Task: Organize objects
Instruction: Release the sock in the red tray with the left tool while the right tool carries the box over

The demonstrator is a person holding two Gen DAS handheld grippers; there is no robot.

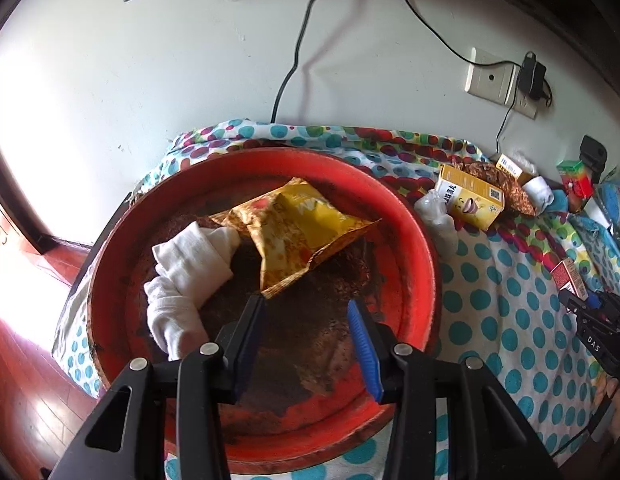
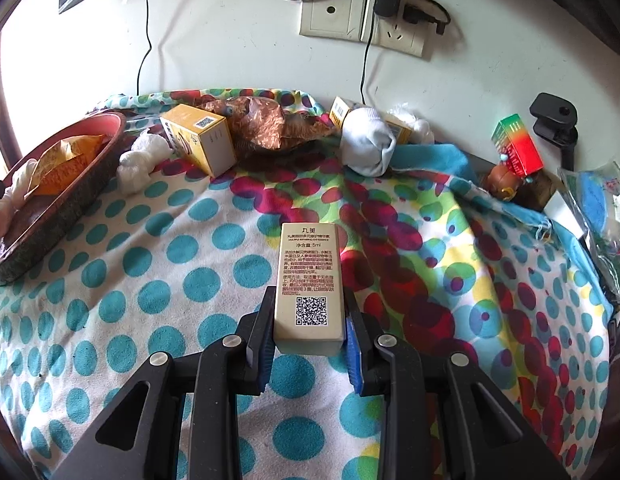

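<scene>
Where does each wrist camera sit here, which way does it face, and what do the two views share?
Left wrist: above the red basin, looking down past the open left gripper; right gripper at the right edge.
Right wrist: low over the dotted cloth, facing the wall; right gripper shut on the beige box.
Shared: basin, cloth, yellow box, wall socket.

The near half of the red tray (image 1: pixel 425 248) floor lies bare under the left gripper (image 1: pixel 306 308), whose jaws stand apart; a white sock (image 1: pixel 190 264) and yellow snack bag (image 1: pixel 298 228) fill its far half. Open polka-dot cloth (image 2: pixel 130 280) stretches ahead of the right gripper (image 2: pixel 308 320), clamped on a beige box (image 2: pixel 310 276). Along the wall, a yellow box (image 2: pixel 202 136), brown wrapper (image 2: pixel 266 120) and rolled sock (image 2: pixel 369 148) crowd the back edge.
</scene>
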